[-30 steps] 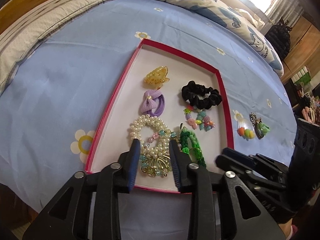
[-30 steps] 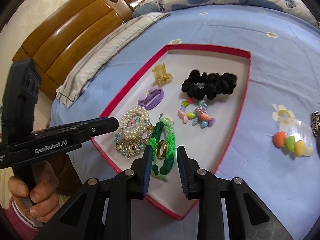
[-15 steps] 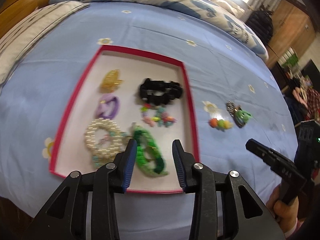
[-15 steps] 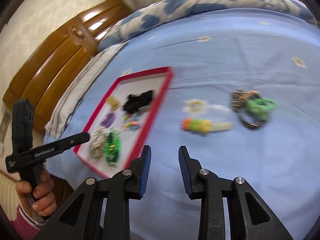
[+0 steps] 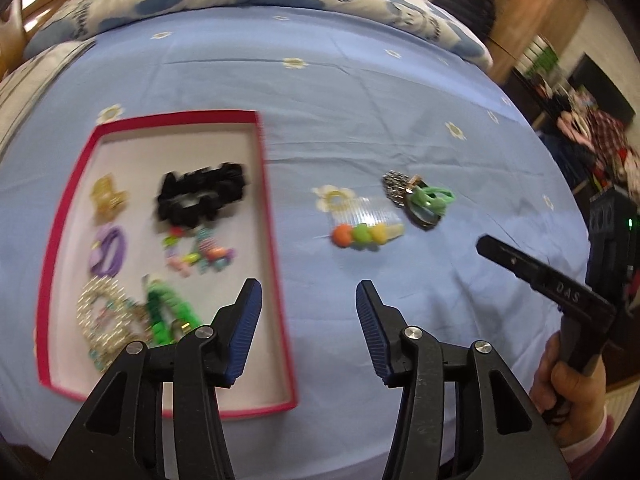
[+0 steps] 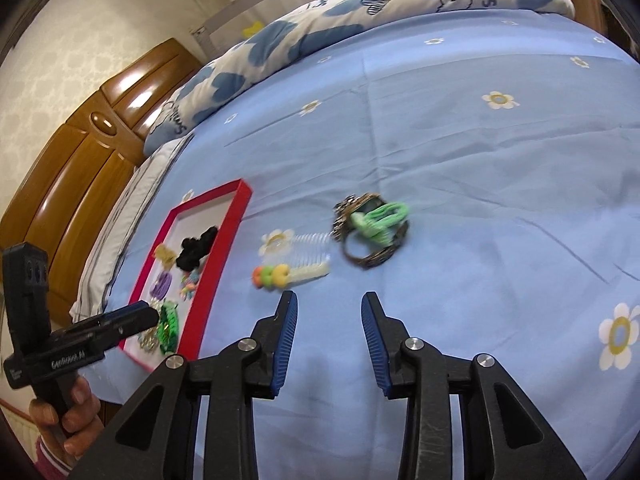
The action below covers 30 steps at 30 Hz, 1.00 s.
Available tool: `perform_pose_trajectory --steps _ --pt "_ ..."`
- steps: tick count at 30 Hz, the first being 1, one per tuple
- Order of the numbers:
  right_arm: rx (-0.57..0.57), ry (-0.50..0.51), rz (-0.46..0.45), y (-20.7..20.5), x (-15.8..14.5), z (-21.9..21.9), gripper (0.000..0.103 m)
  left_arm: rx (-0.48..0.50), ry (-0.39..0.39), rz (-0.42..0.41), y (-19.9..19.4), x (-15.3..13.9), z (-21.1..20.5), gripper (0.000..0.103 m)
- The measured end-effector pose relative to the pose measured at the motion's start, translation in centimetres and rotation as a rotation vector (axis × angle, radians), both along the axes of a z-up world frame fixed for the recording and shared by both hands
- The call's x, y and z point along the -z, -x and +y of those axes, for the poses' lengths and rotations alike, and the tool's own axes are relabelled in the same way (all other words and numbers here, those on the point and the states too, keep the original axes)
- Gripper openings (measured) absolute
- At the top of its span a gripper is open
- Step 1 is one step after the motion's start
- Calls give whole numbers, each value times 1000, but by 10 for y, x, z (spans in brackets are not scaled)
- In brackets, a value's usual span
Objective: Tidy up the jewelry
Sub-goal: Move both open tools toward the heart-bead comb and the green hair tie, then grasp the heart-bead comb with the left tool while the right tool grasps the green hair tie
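A red-rimmed tray (image 5: 272,216) on the blue bedsheet holds a black scrunchie (image 5: 202,196), a yellow claw clip (image 5: 107,196), a purple tie (image 5: 107,250), a bead bracelet (image 5: 200,252), a pearl piece (image 5: 106,320) and a green braided tie (image 5: 170,312). On the sheet right of the tray lie a clear comb with orange, green and yellow beads (image 5: 366,228) and a bronze bangle with a green clip (image 5: 420,200). My left gripper (image 5: 308,320) is open and empty over the tray's right rim. My right gripper (image 6: 328,340) is open and empty, just short of the comb (image 6: 292,270) and bangle (image 6: 372,232).
A blue-and-white patterned pillow (image 6: 360,8) lies at the head of the bed. A wooden headboard (image 6: 80,152) stands at the left. The tray also shows in the right wrist view (image 6: 224,240). The sheet stretches wide to the right of the loose items.
Both grippers have swung right, away from the tray toward the loose comb and bangle. The left gripper's jaws have opened wider. The tray's items have not moved.
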State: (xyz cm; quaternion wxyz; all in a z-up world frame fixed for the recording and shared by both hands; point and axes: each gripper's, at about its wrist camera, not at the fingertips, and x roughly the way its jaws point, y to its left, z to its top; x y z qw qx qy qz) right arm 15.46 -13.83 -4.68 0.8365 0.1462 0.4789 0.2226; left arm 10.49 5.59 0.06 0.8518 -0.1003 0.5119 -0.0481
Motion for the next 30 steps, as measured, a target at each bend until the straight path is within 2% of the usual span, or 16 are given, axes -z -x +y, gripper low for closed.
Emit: perform_pose_trajectory --steps 7,15,27,29,30 --pt "29 7 4 -20 5 -11 45 121 -24 36 -29 11 -30 66" --pt "37 -2 21 -49 15 -10 45 175 -66 75 -61 31 -48 69" --pt "28 4 55 -73 36 -7 44 181 -76 109 -92 49 -57 69" --pt "31 10 53 -75 38 -7 40 189 -72 120 -96 53 -59 69" --pt "31 8 50 -75 38 -7 32 197 -65 131 -99 56 -60 69"
